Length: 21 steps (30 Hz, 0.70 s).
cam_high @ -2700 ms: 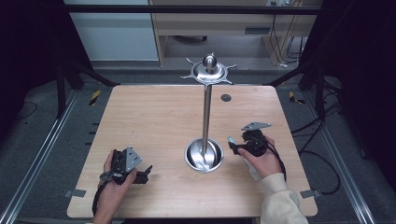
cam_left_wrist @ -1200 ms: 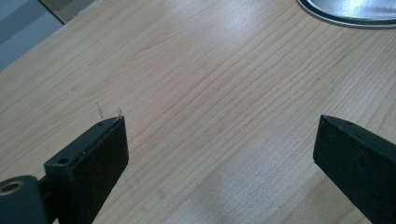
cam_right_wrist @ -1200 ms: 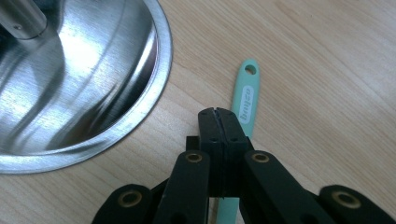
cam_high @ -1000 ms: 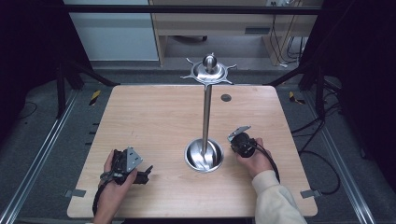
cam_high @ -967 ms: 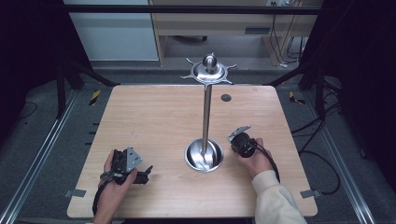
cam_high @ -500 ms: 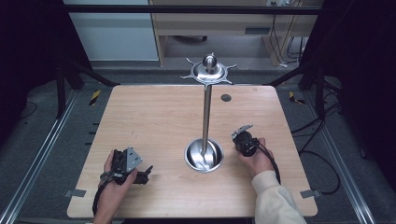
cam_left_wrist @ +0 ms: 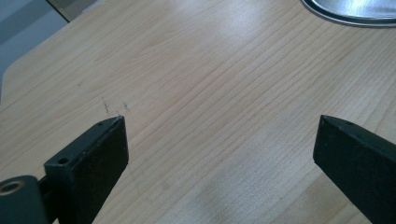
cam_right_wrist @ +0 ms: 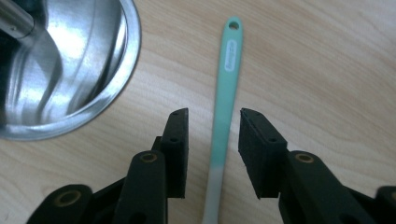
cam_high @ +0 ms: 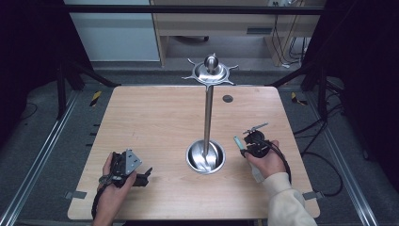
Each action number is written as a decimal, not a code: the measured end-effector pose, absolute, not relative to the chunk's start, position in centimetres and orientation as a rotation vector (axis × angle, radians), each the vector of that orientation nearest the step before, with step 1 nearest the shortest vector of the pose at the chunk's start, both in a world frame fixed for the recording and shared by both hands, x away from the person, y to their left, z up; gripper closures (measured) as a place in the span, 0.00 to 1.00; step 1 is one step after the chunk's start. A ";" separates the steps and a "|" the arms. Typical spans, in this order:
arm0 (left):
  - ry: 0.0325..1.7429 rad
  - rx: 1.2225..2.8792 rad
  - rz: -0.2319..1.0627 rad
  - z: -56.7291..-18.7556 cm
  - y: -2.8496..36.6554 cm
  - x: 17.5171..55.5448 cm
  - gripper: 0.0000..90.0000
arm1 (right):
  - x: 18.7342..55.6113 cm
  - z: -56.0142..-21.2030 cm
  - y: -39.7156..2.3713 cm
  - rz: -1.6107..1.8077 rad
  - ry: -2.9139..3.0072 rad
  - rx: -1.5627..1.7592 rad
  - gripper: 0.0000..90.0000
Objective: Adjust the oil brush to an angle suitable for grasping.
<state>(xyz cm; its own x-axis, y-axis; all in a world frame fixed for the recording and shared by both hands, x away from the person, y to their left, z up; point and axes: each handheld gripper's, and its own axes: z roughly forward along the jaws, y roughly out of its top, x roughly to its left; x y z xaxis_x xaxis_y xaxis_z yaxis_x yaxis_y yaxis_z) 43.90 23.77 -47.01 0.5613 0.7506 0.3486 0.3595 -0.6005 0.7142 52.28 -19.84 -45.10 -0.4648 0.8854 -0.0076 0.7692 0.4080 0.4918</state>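
Observation:
A mint-green utensil handle (cam_right_wrist: 228, 70) with a hole at its tip lies flat on the wooden table (cam_high: 155, 117), just right of the steel stand's round base (cam_high: 206, 159). My right gripper (cam_right_wrist: 214, 126) straddles it. Its jaws have just been opening, and the handle sits between the pads without touching them. In the high view this right gripper (cam_high: 244, 146) hovers to the right of the base, with the green handle (cam_high: 237, 141) poking out toward the stand. My left gripper (cam_high: 145, 173) rests at the front left of the table, and the left gripper (cam_left_wrist: 219, 144) is open over bare wood.
The stand's pole (cam_high: 207, 117) rises from the base to a spoked steel top (cam_high: 210, 71) with hook arms. A small dark round spot (cam_high: 227, 98) marks the table's far right. Black frame posts and cables surround the table.
The right gripper's jaws have parted from the green handle, and the hand has risen and drawn slightly away from the base. The left hand has stayed put.

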 end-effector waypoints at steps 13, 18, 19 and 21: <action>0.872 2.197 0.851 -47.0 23.5 43.8 0.03 | 53.4 -45.5 -19.6 0.406 2.491 1.535 0.74; 0.867 2.203 0.852 -47.0 23.5 43.8 0.03 | 53.8 -46.0 -19.3 0.346 2.509 1.545 0.77; 0.868 2.208 0.849 -47.0 23.4 43.8 0.03 | 53.9 -46.2 -19.2 0.333 2.515 1.553 0.79; 0.869 2.202 0.849 -47.1 23.3 43.8 0.03 | 54.0 -46.3 -19.1 0.324 2.519 1.552 0.79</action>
<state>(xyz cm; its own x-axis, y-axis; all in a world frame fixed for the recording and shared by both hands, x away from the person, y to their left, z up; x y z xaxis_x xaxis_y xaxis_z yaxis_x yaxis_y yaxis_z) 43.79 23.29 -47.06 0.5772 0.7458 0.3326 0.3498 -0.5938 0.7246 53.96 -19.14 -46.26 -0.4462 0.8945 -0.0266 0.8587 0.4363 0.2687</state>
